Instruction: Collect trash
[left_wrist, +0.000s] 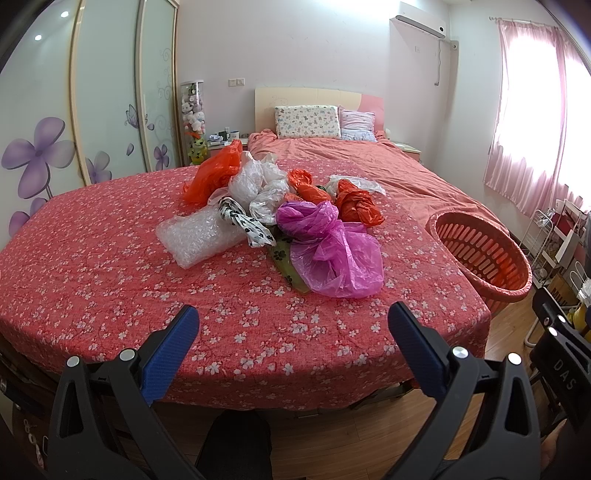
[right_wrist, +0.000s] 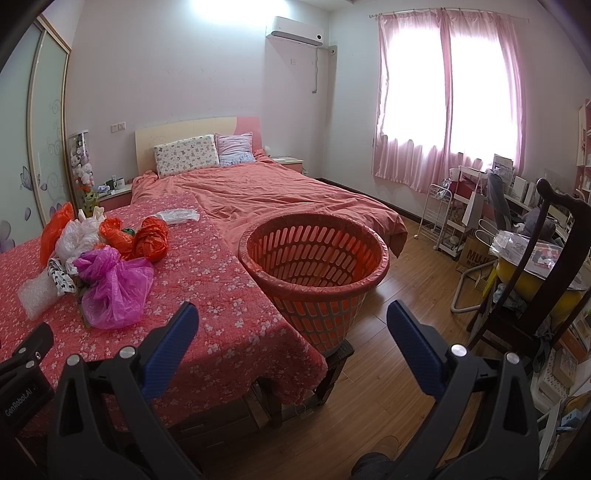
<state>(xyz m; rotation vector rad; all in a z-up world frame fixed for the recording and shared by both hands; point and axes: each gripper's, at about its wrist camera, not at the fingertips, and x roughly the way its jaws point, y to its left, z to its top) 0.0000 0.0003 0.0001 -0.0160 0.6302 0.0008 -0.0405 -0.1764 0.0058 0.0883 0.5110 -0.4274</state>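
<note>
Trash (left_wrist: 280, 218) sits heaped mid-way across the flowered cover (left_wrist: 110, 280): crumpled plastic bags in orange, white and magenta, plus a slab of bubble wrap (left_wrist: 195, 240) at the left of the pile. I judge all of it featherweight, soft and slippery, so it will collapse under the pads and may slide out or trail. I would pinch a knotted or bunched part, such as the twisted neck of the magenta bag (left_wrist: 325, 243), not a loose flap. My left gripper (left_wrist: 293, 328) hangs over the near edge of the cover, its fingers spread wide and empty. My right gripper (right_wrist: 291, 328) is equally spread and empty, pointing at the orange basket (right_wrist: 314, 254), which stands just off the cover's right corner on a dark stool. Between pile and basket the cover lies bare, giving me open room; a chair (right_wrist: 546, 266) crowds the far right.
</note>
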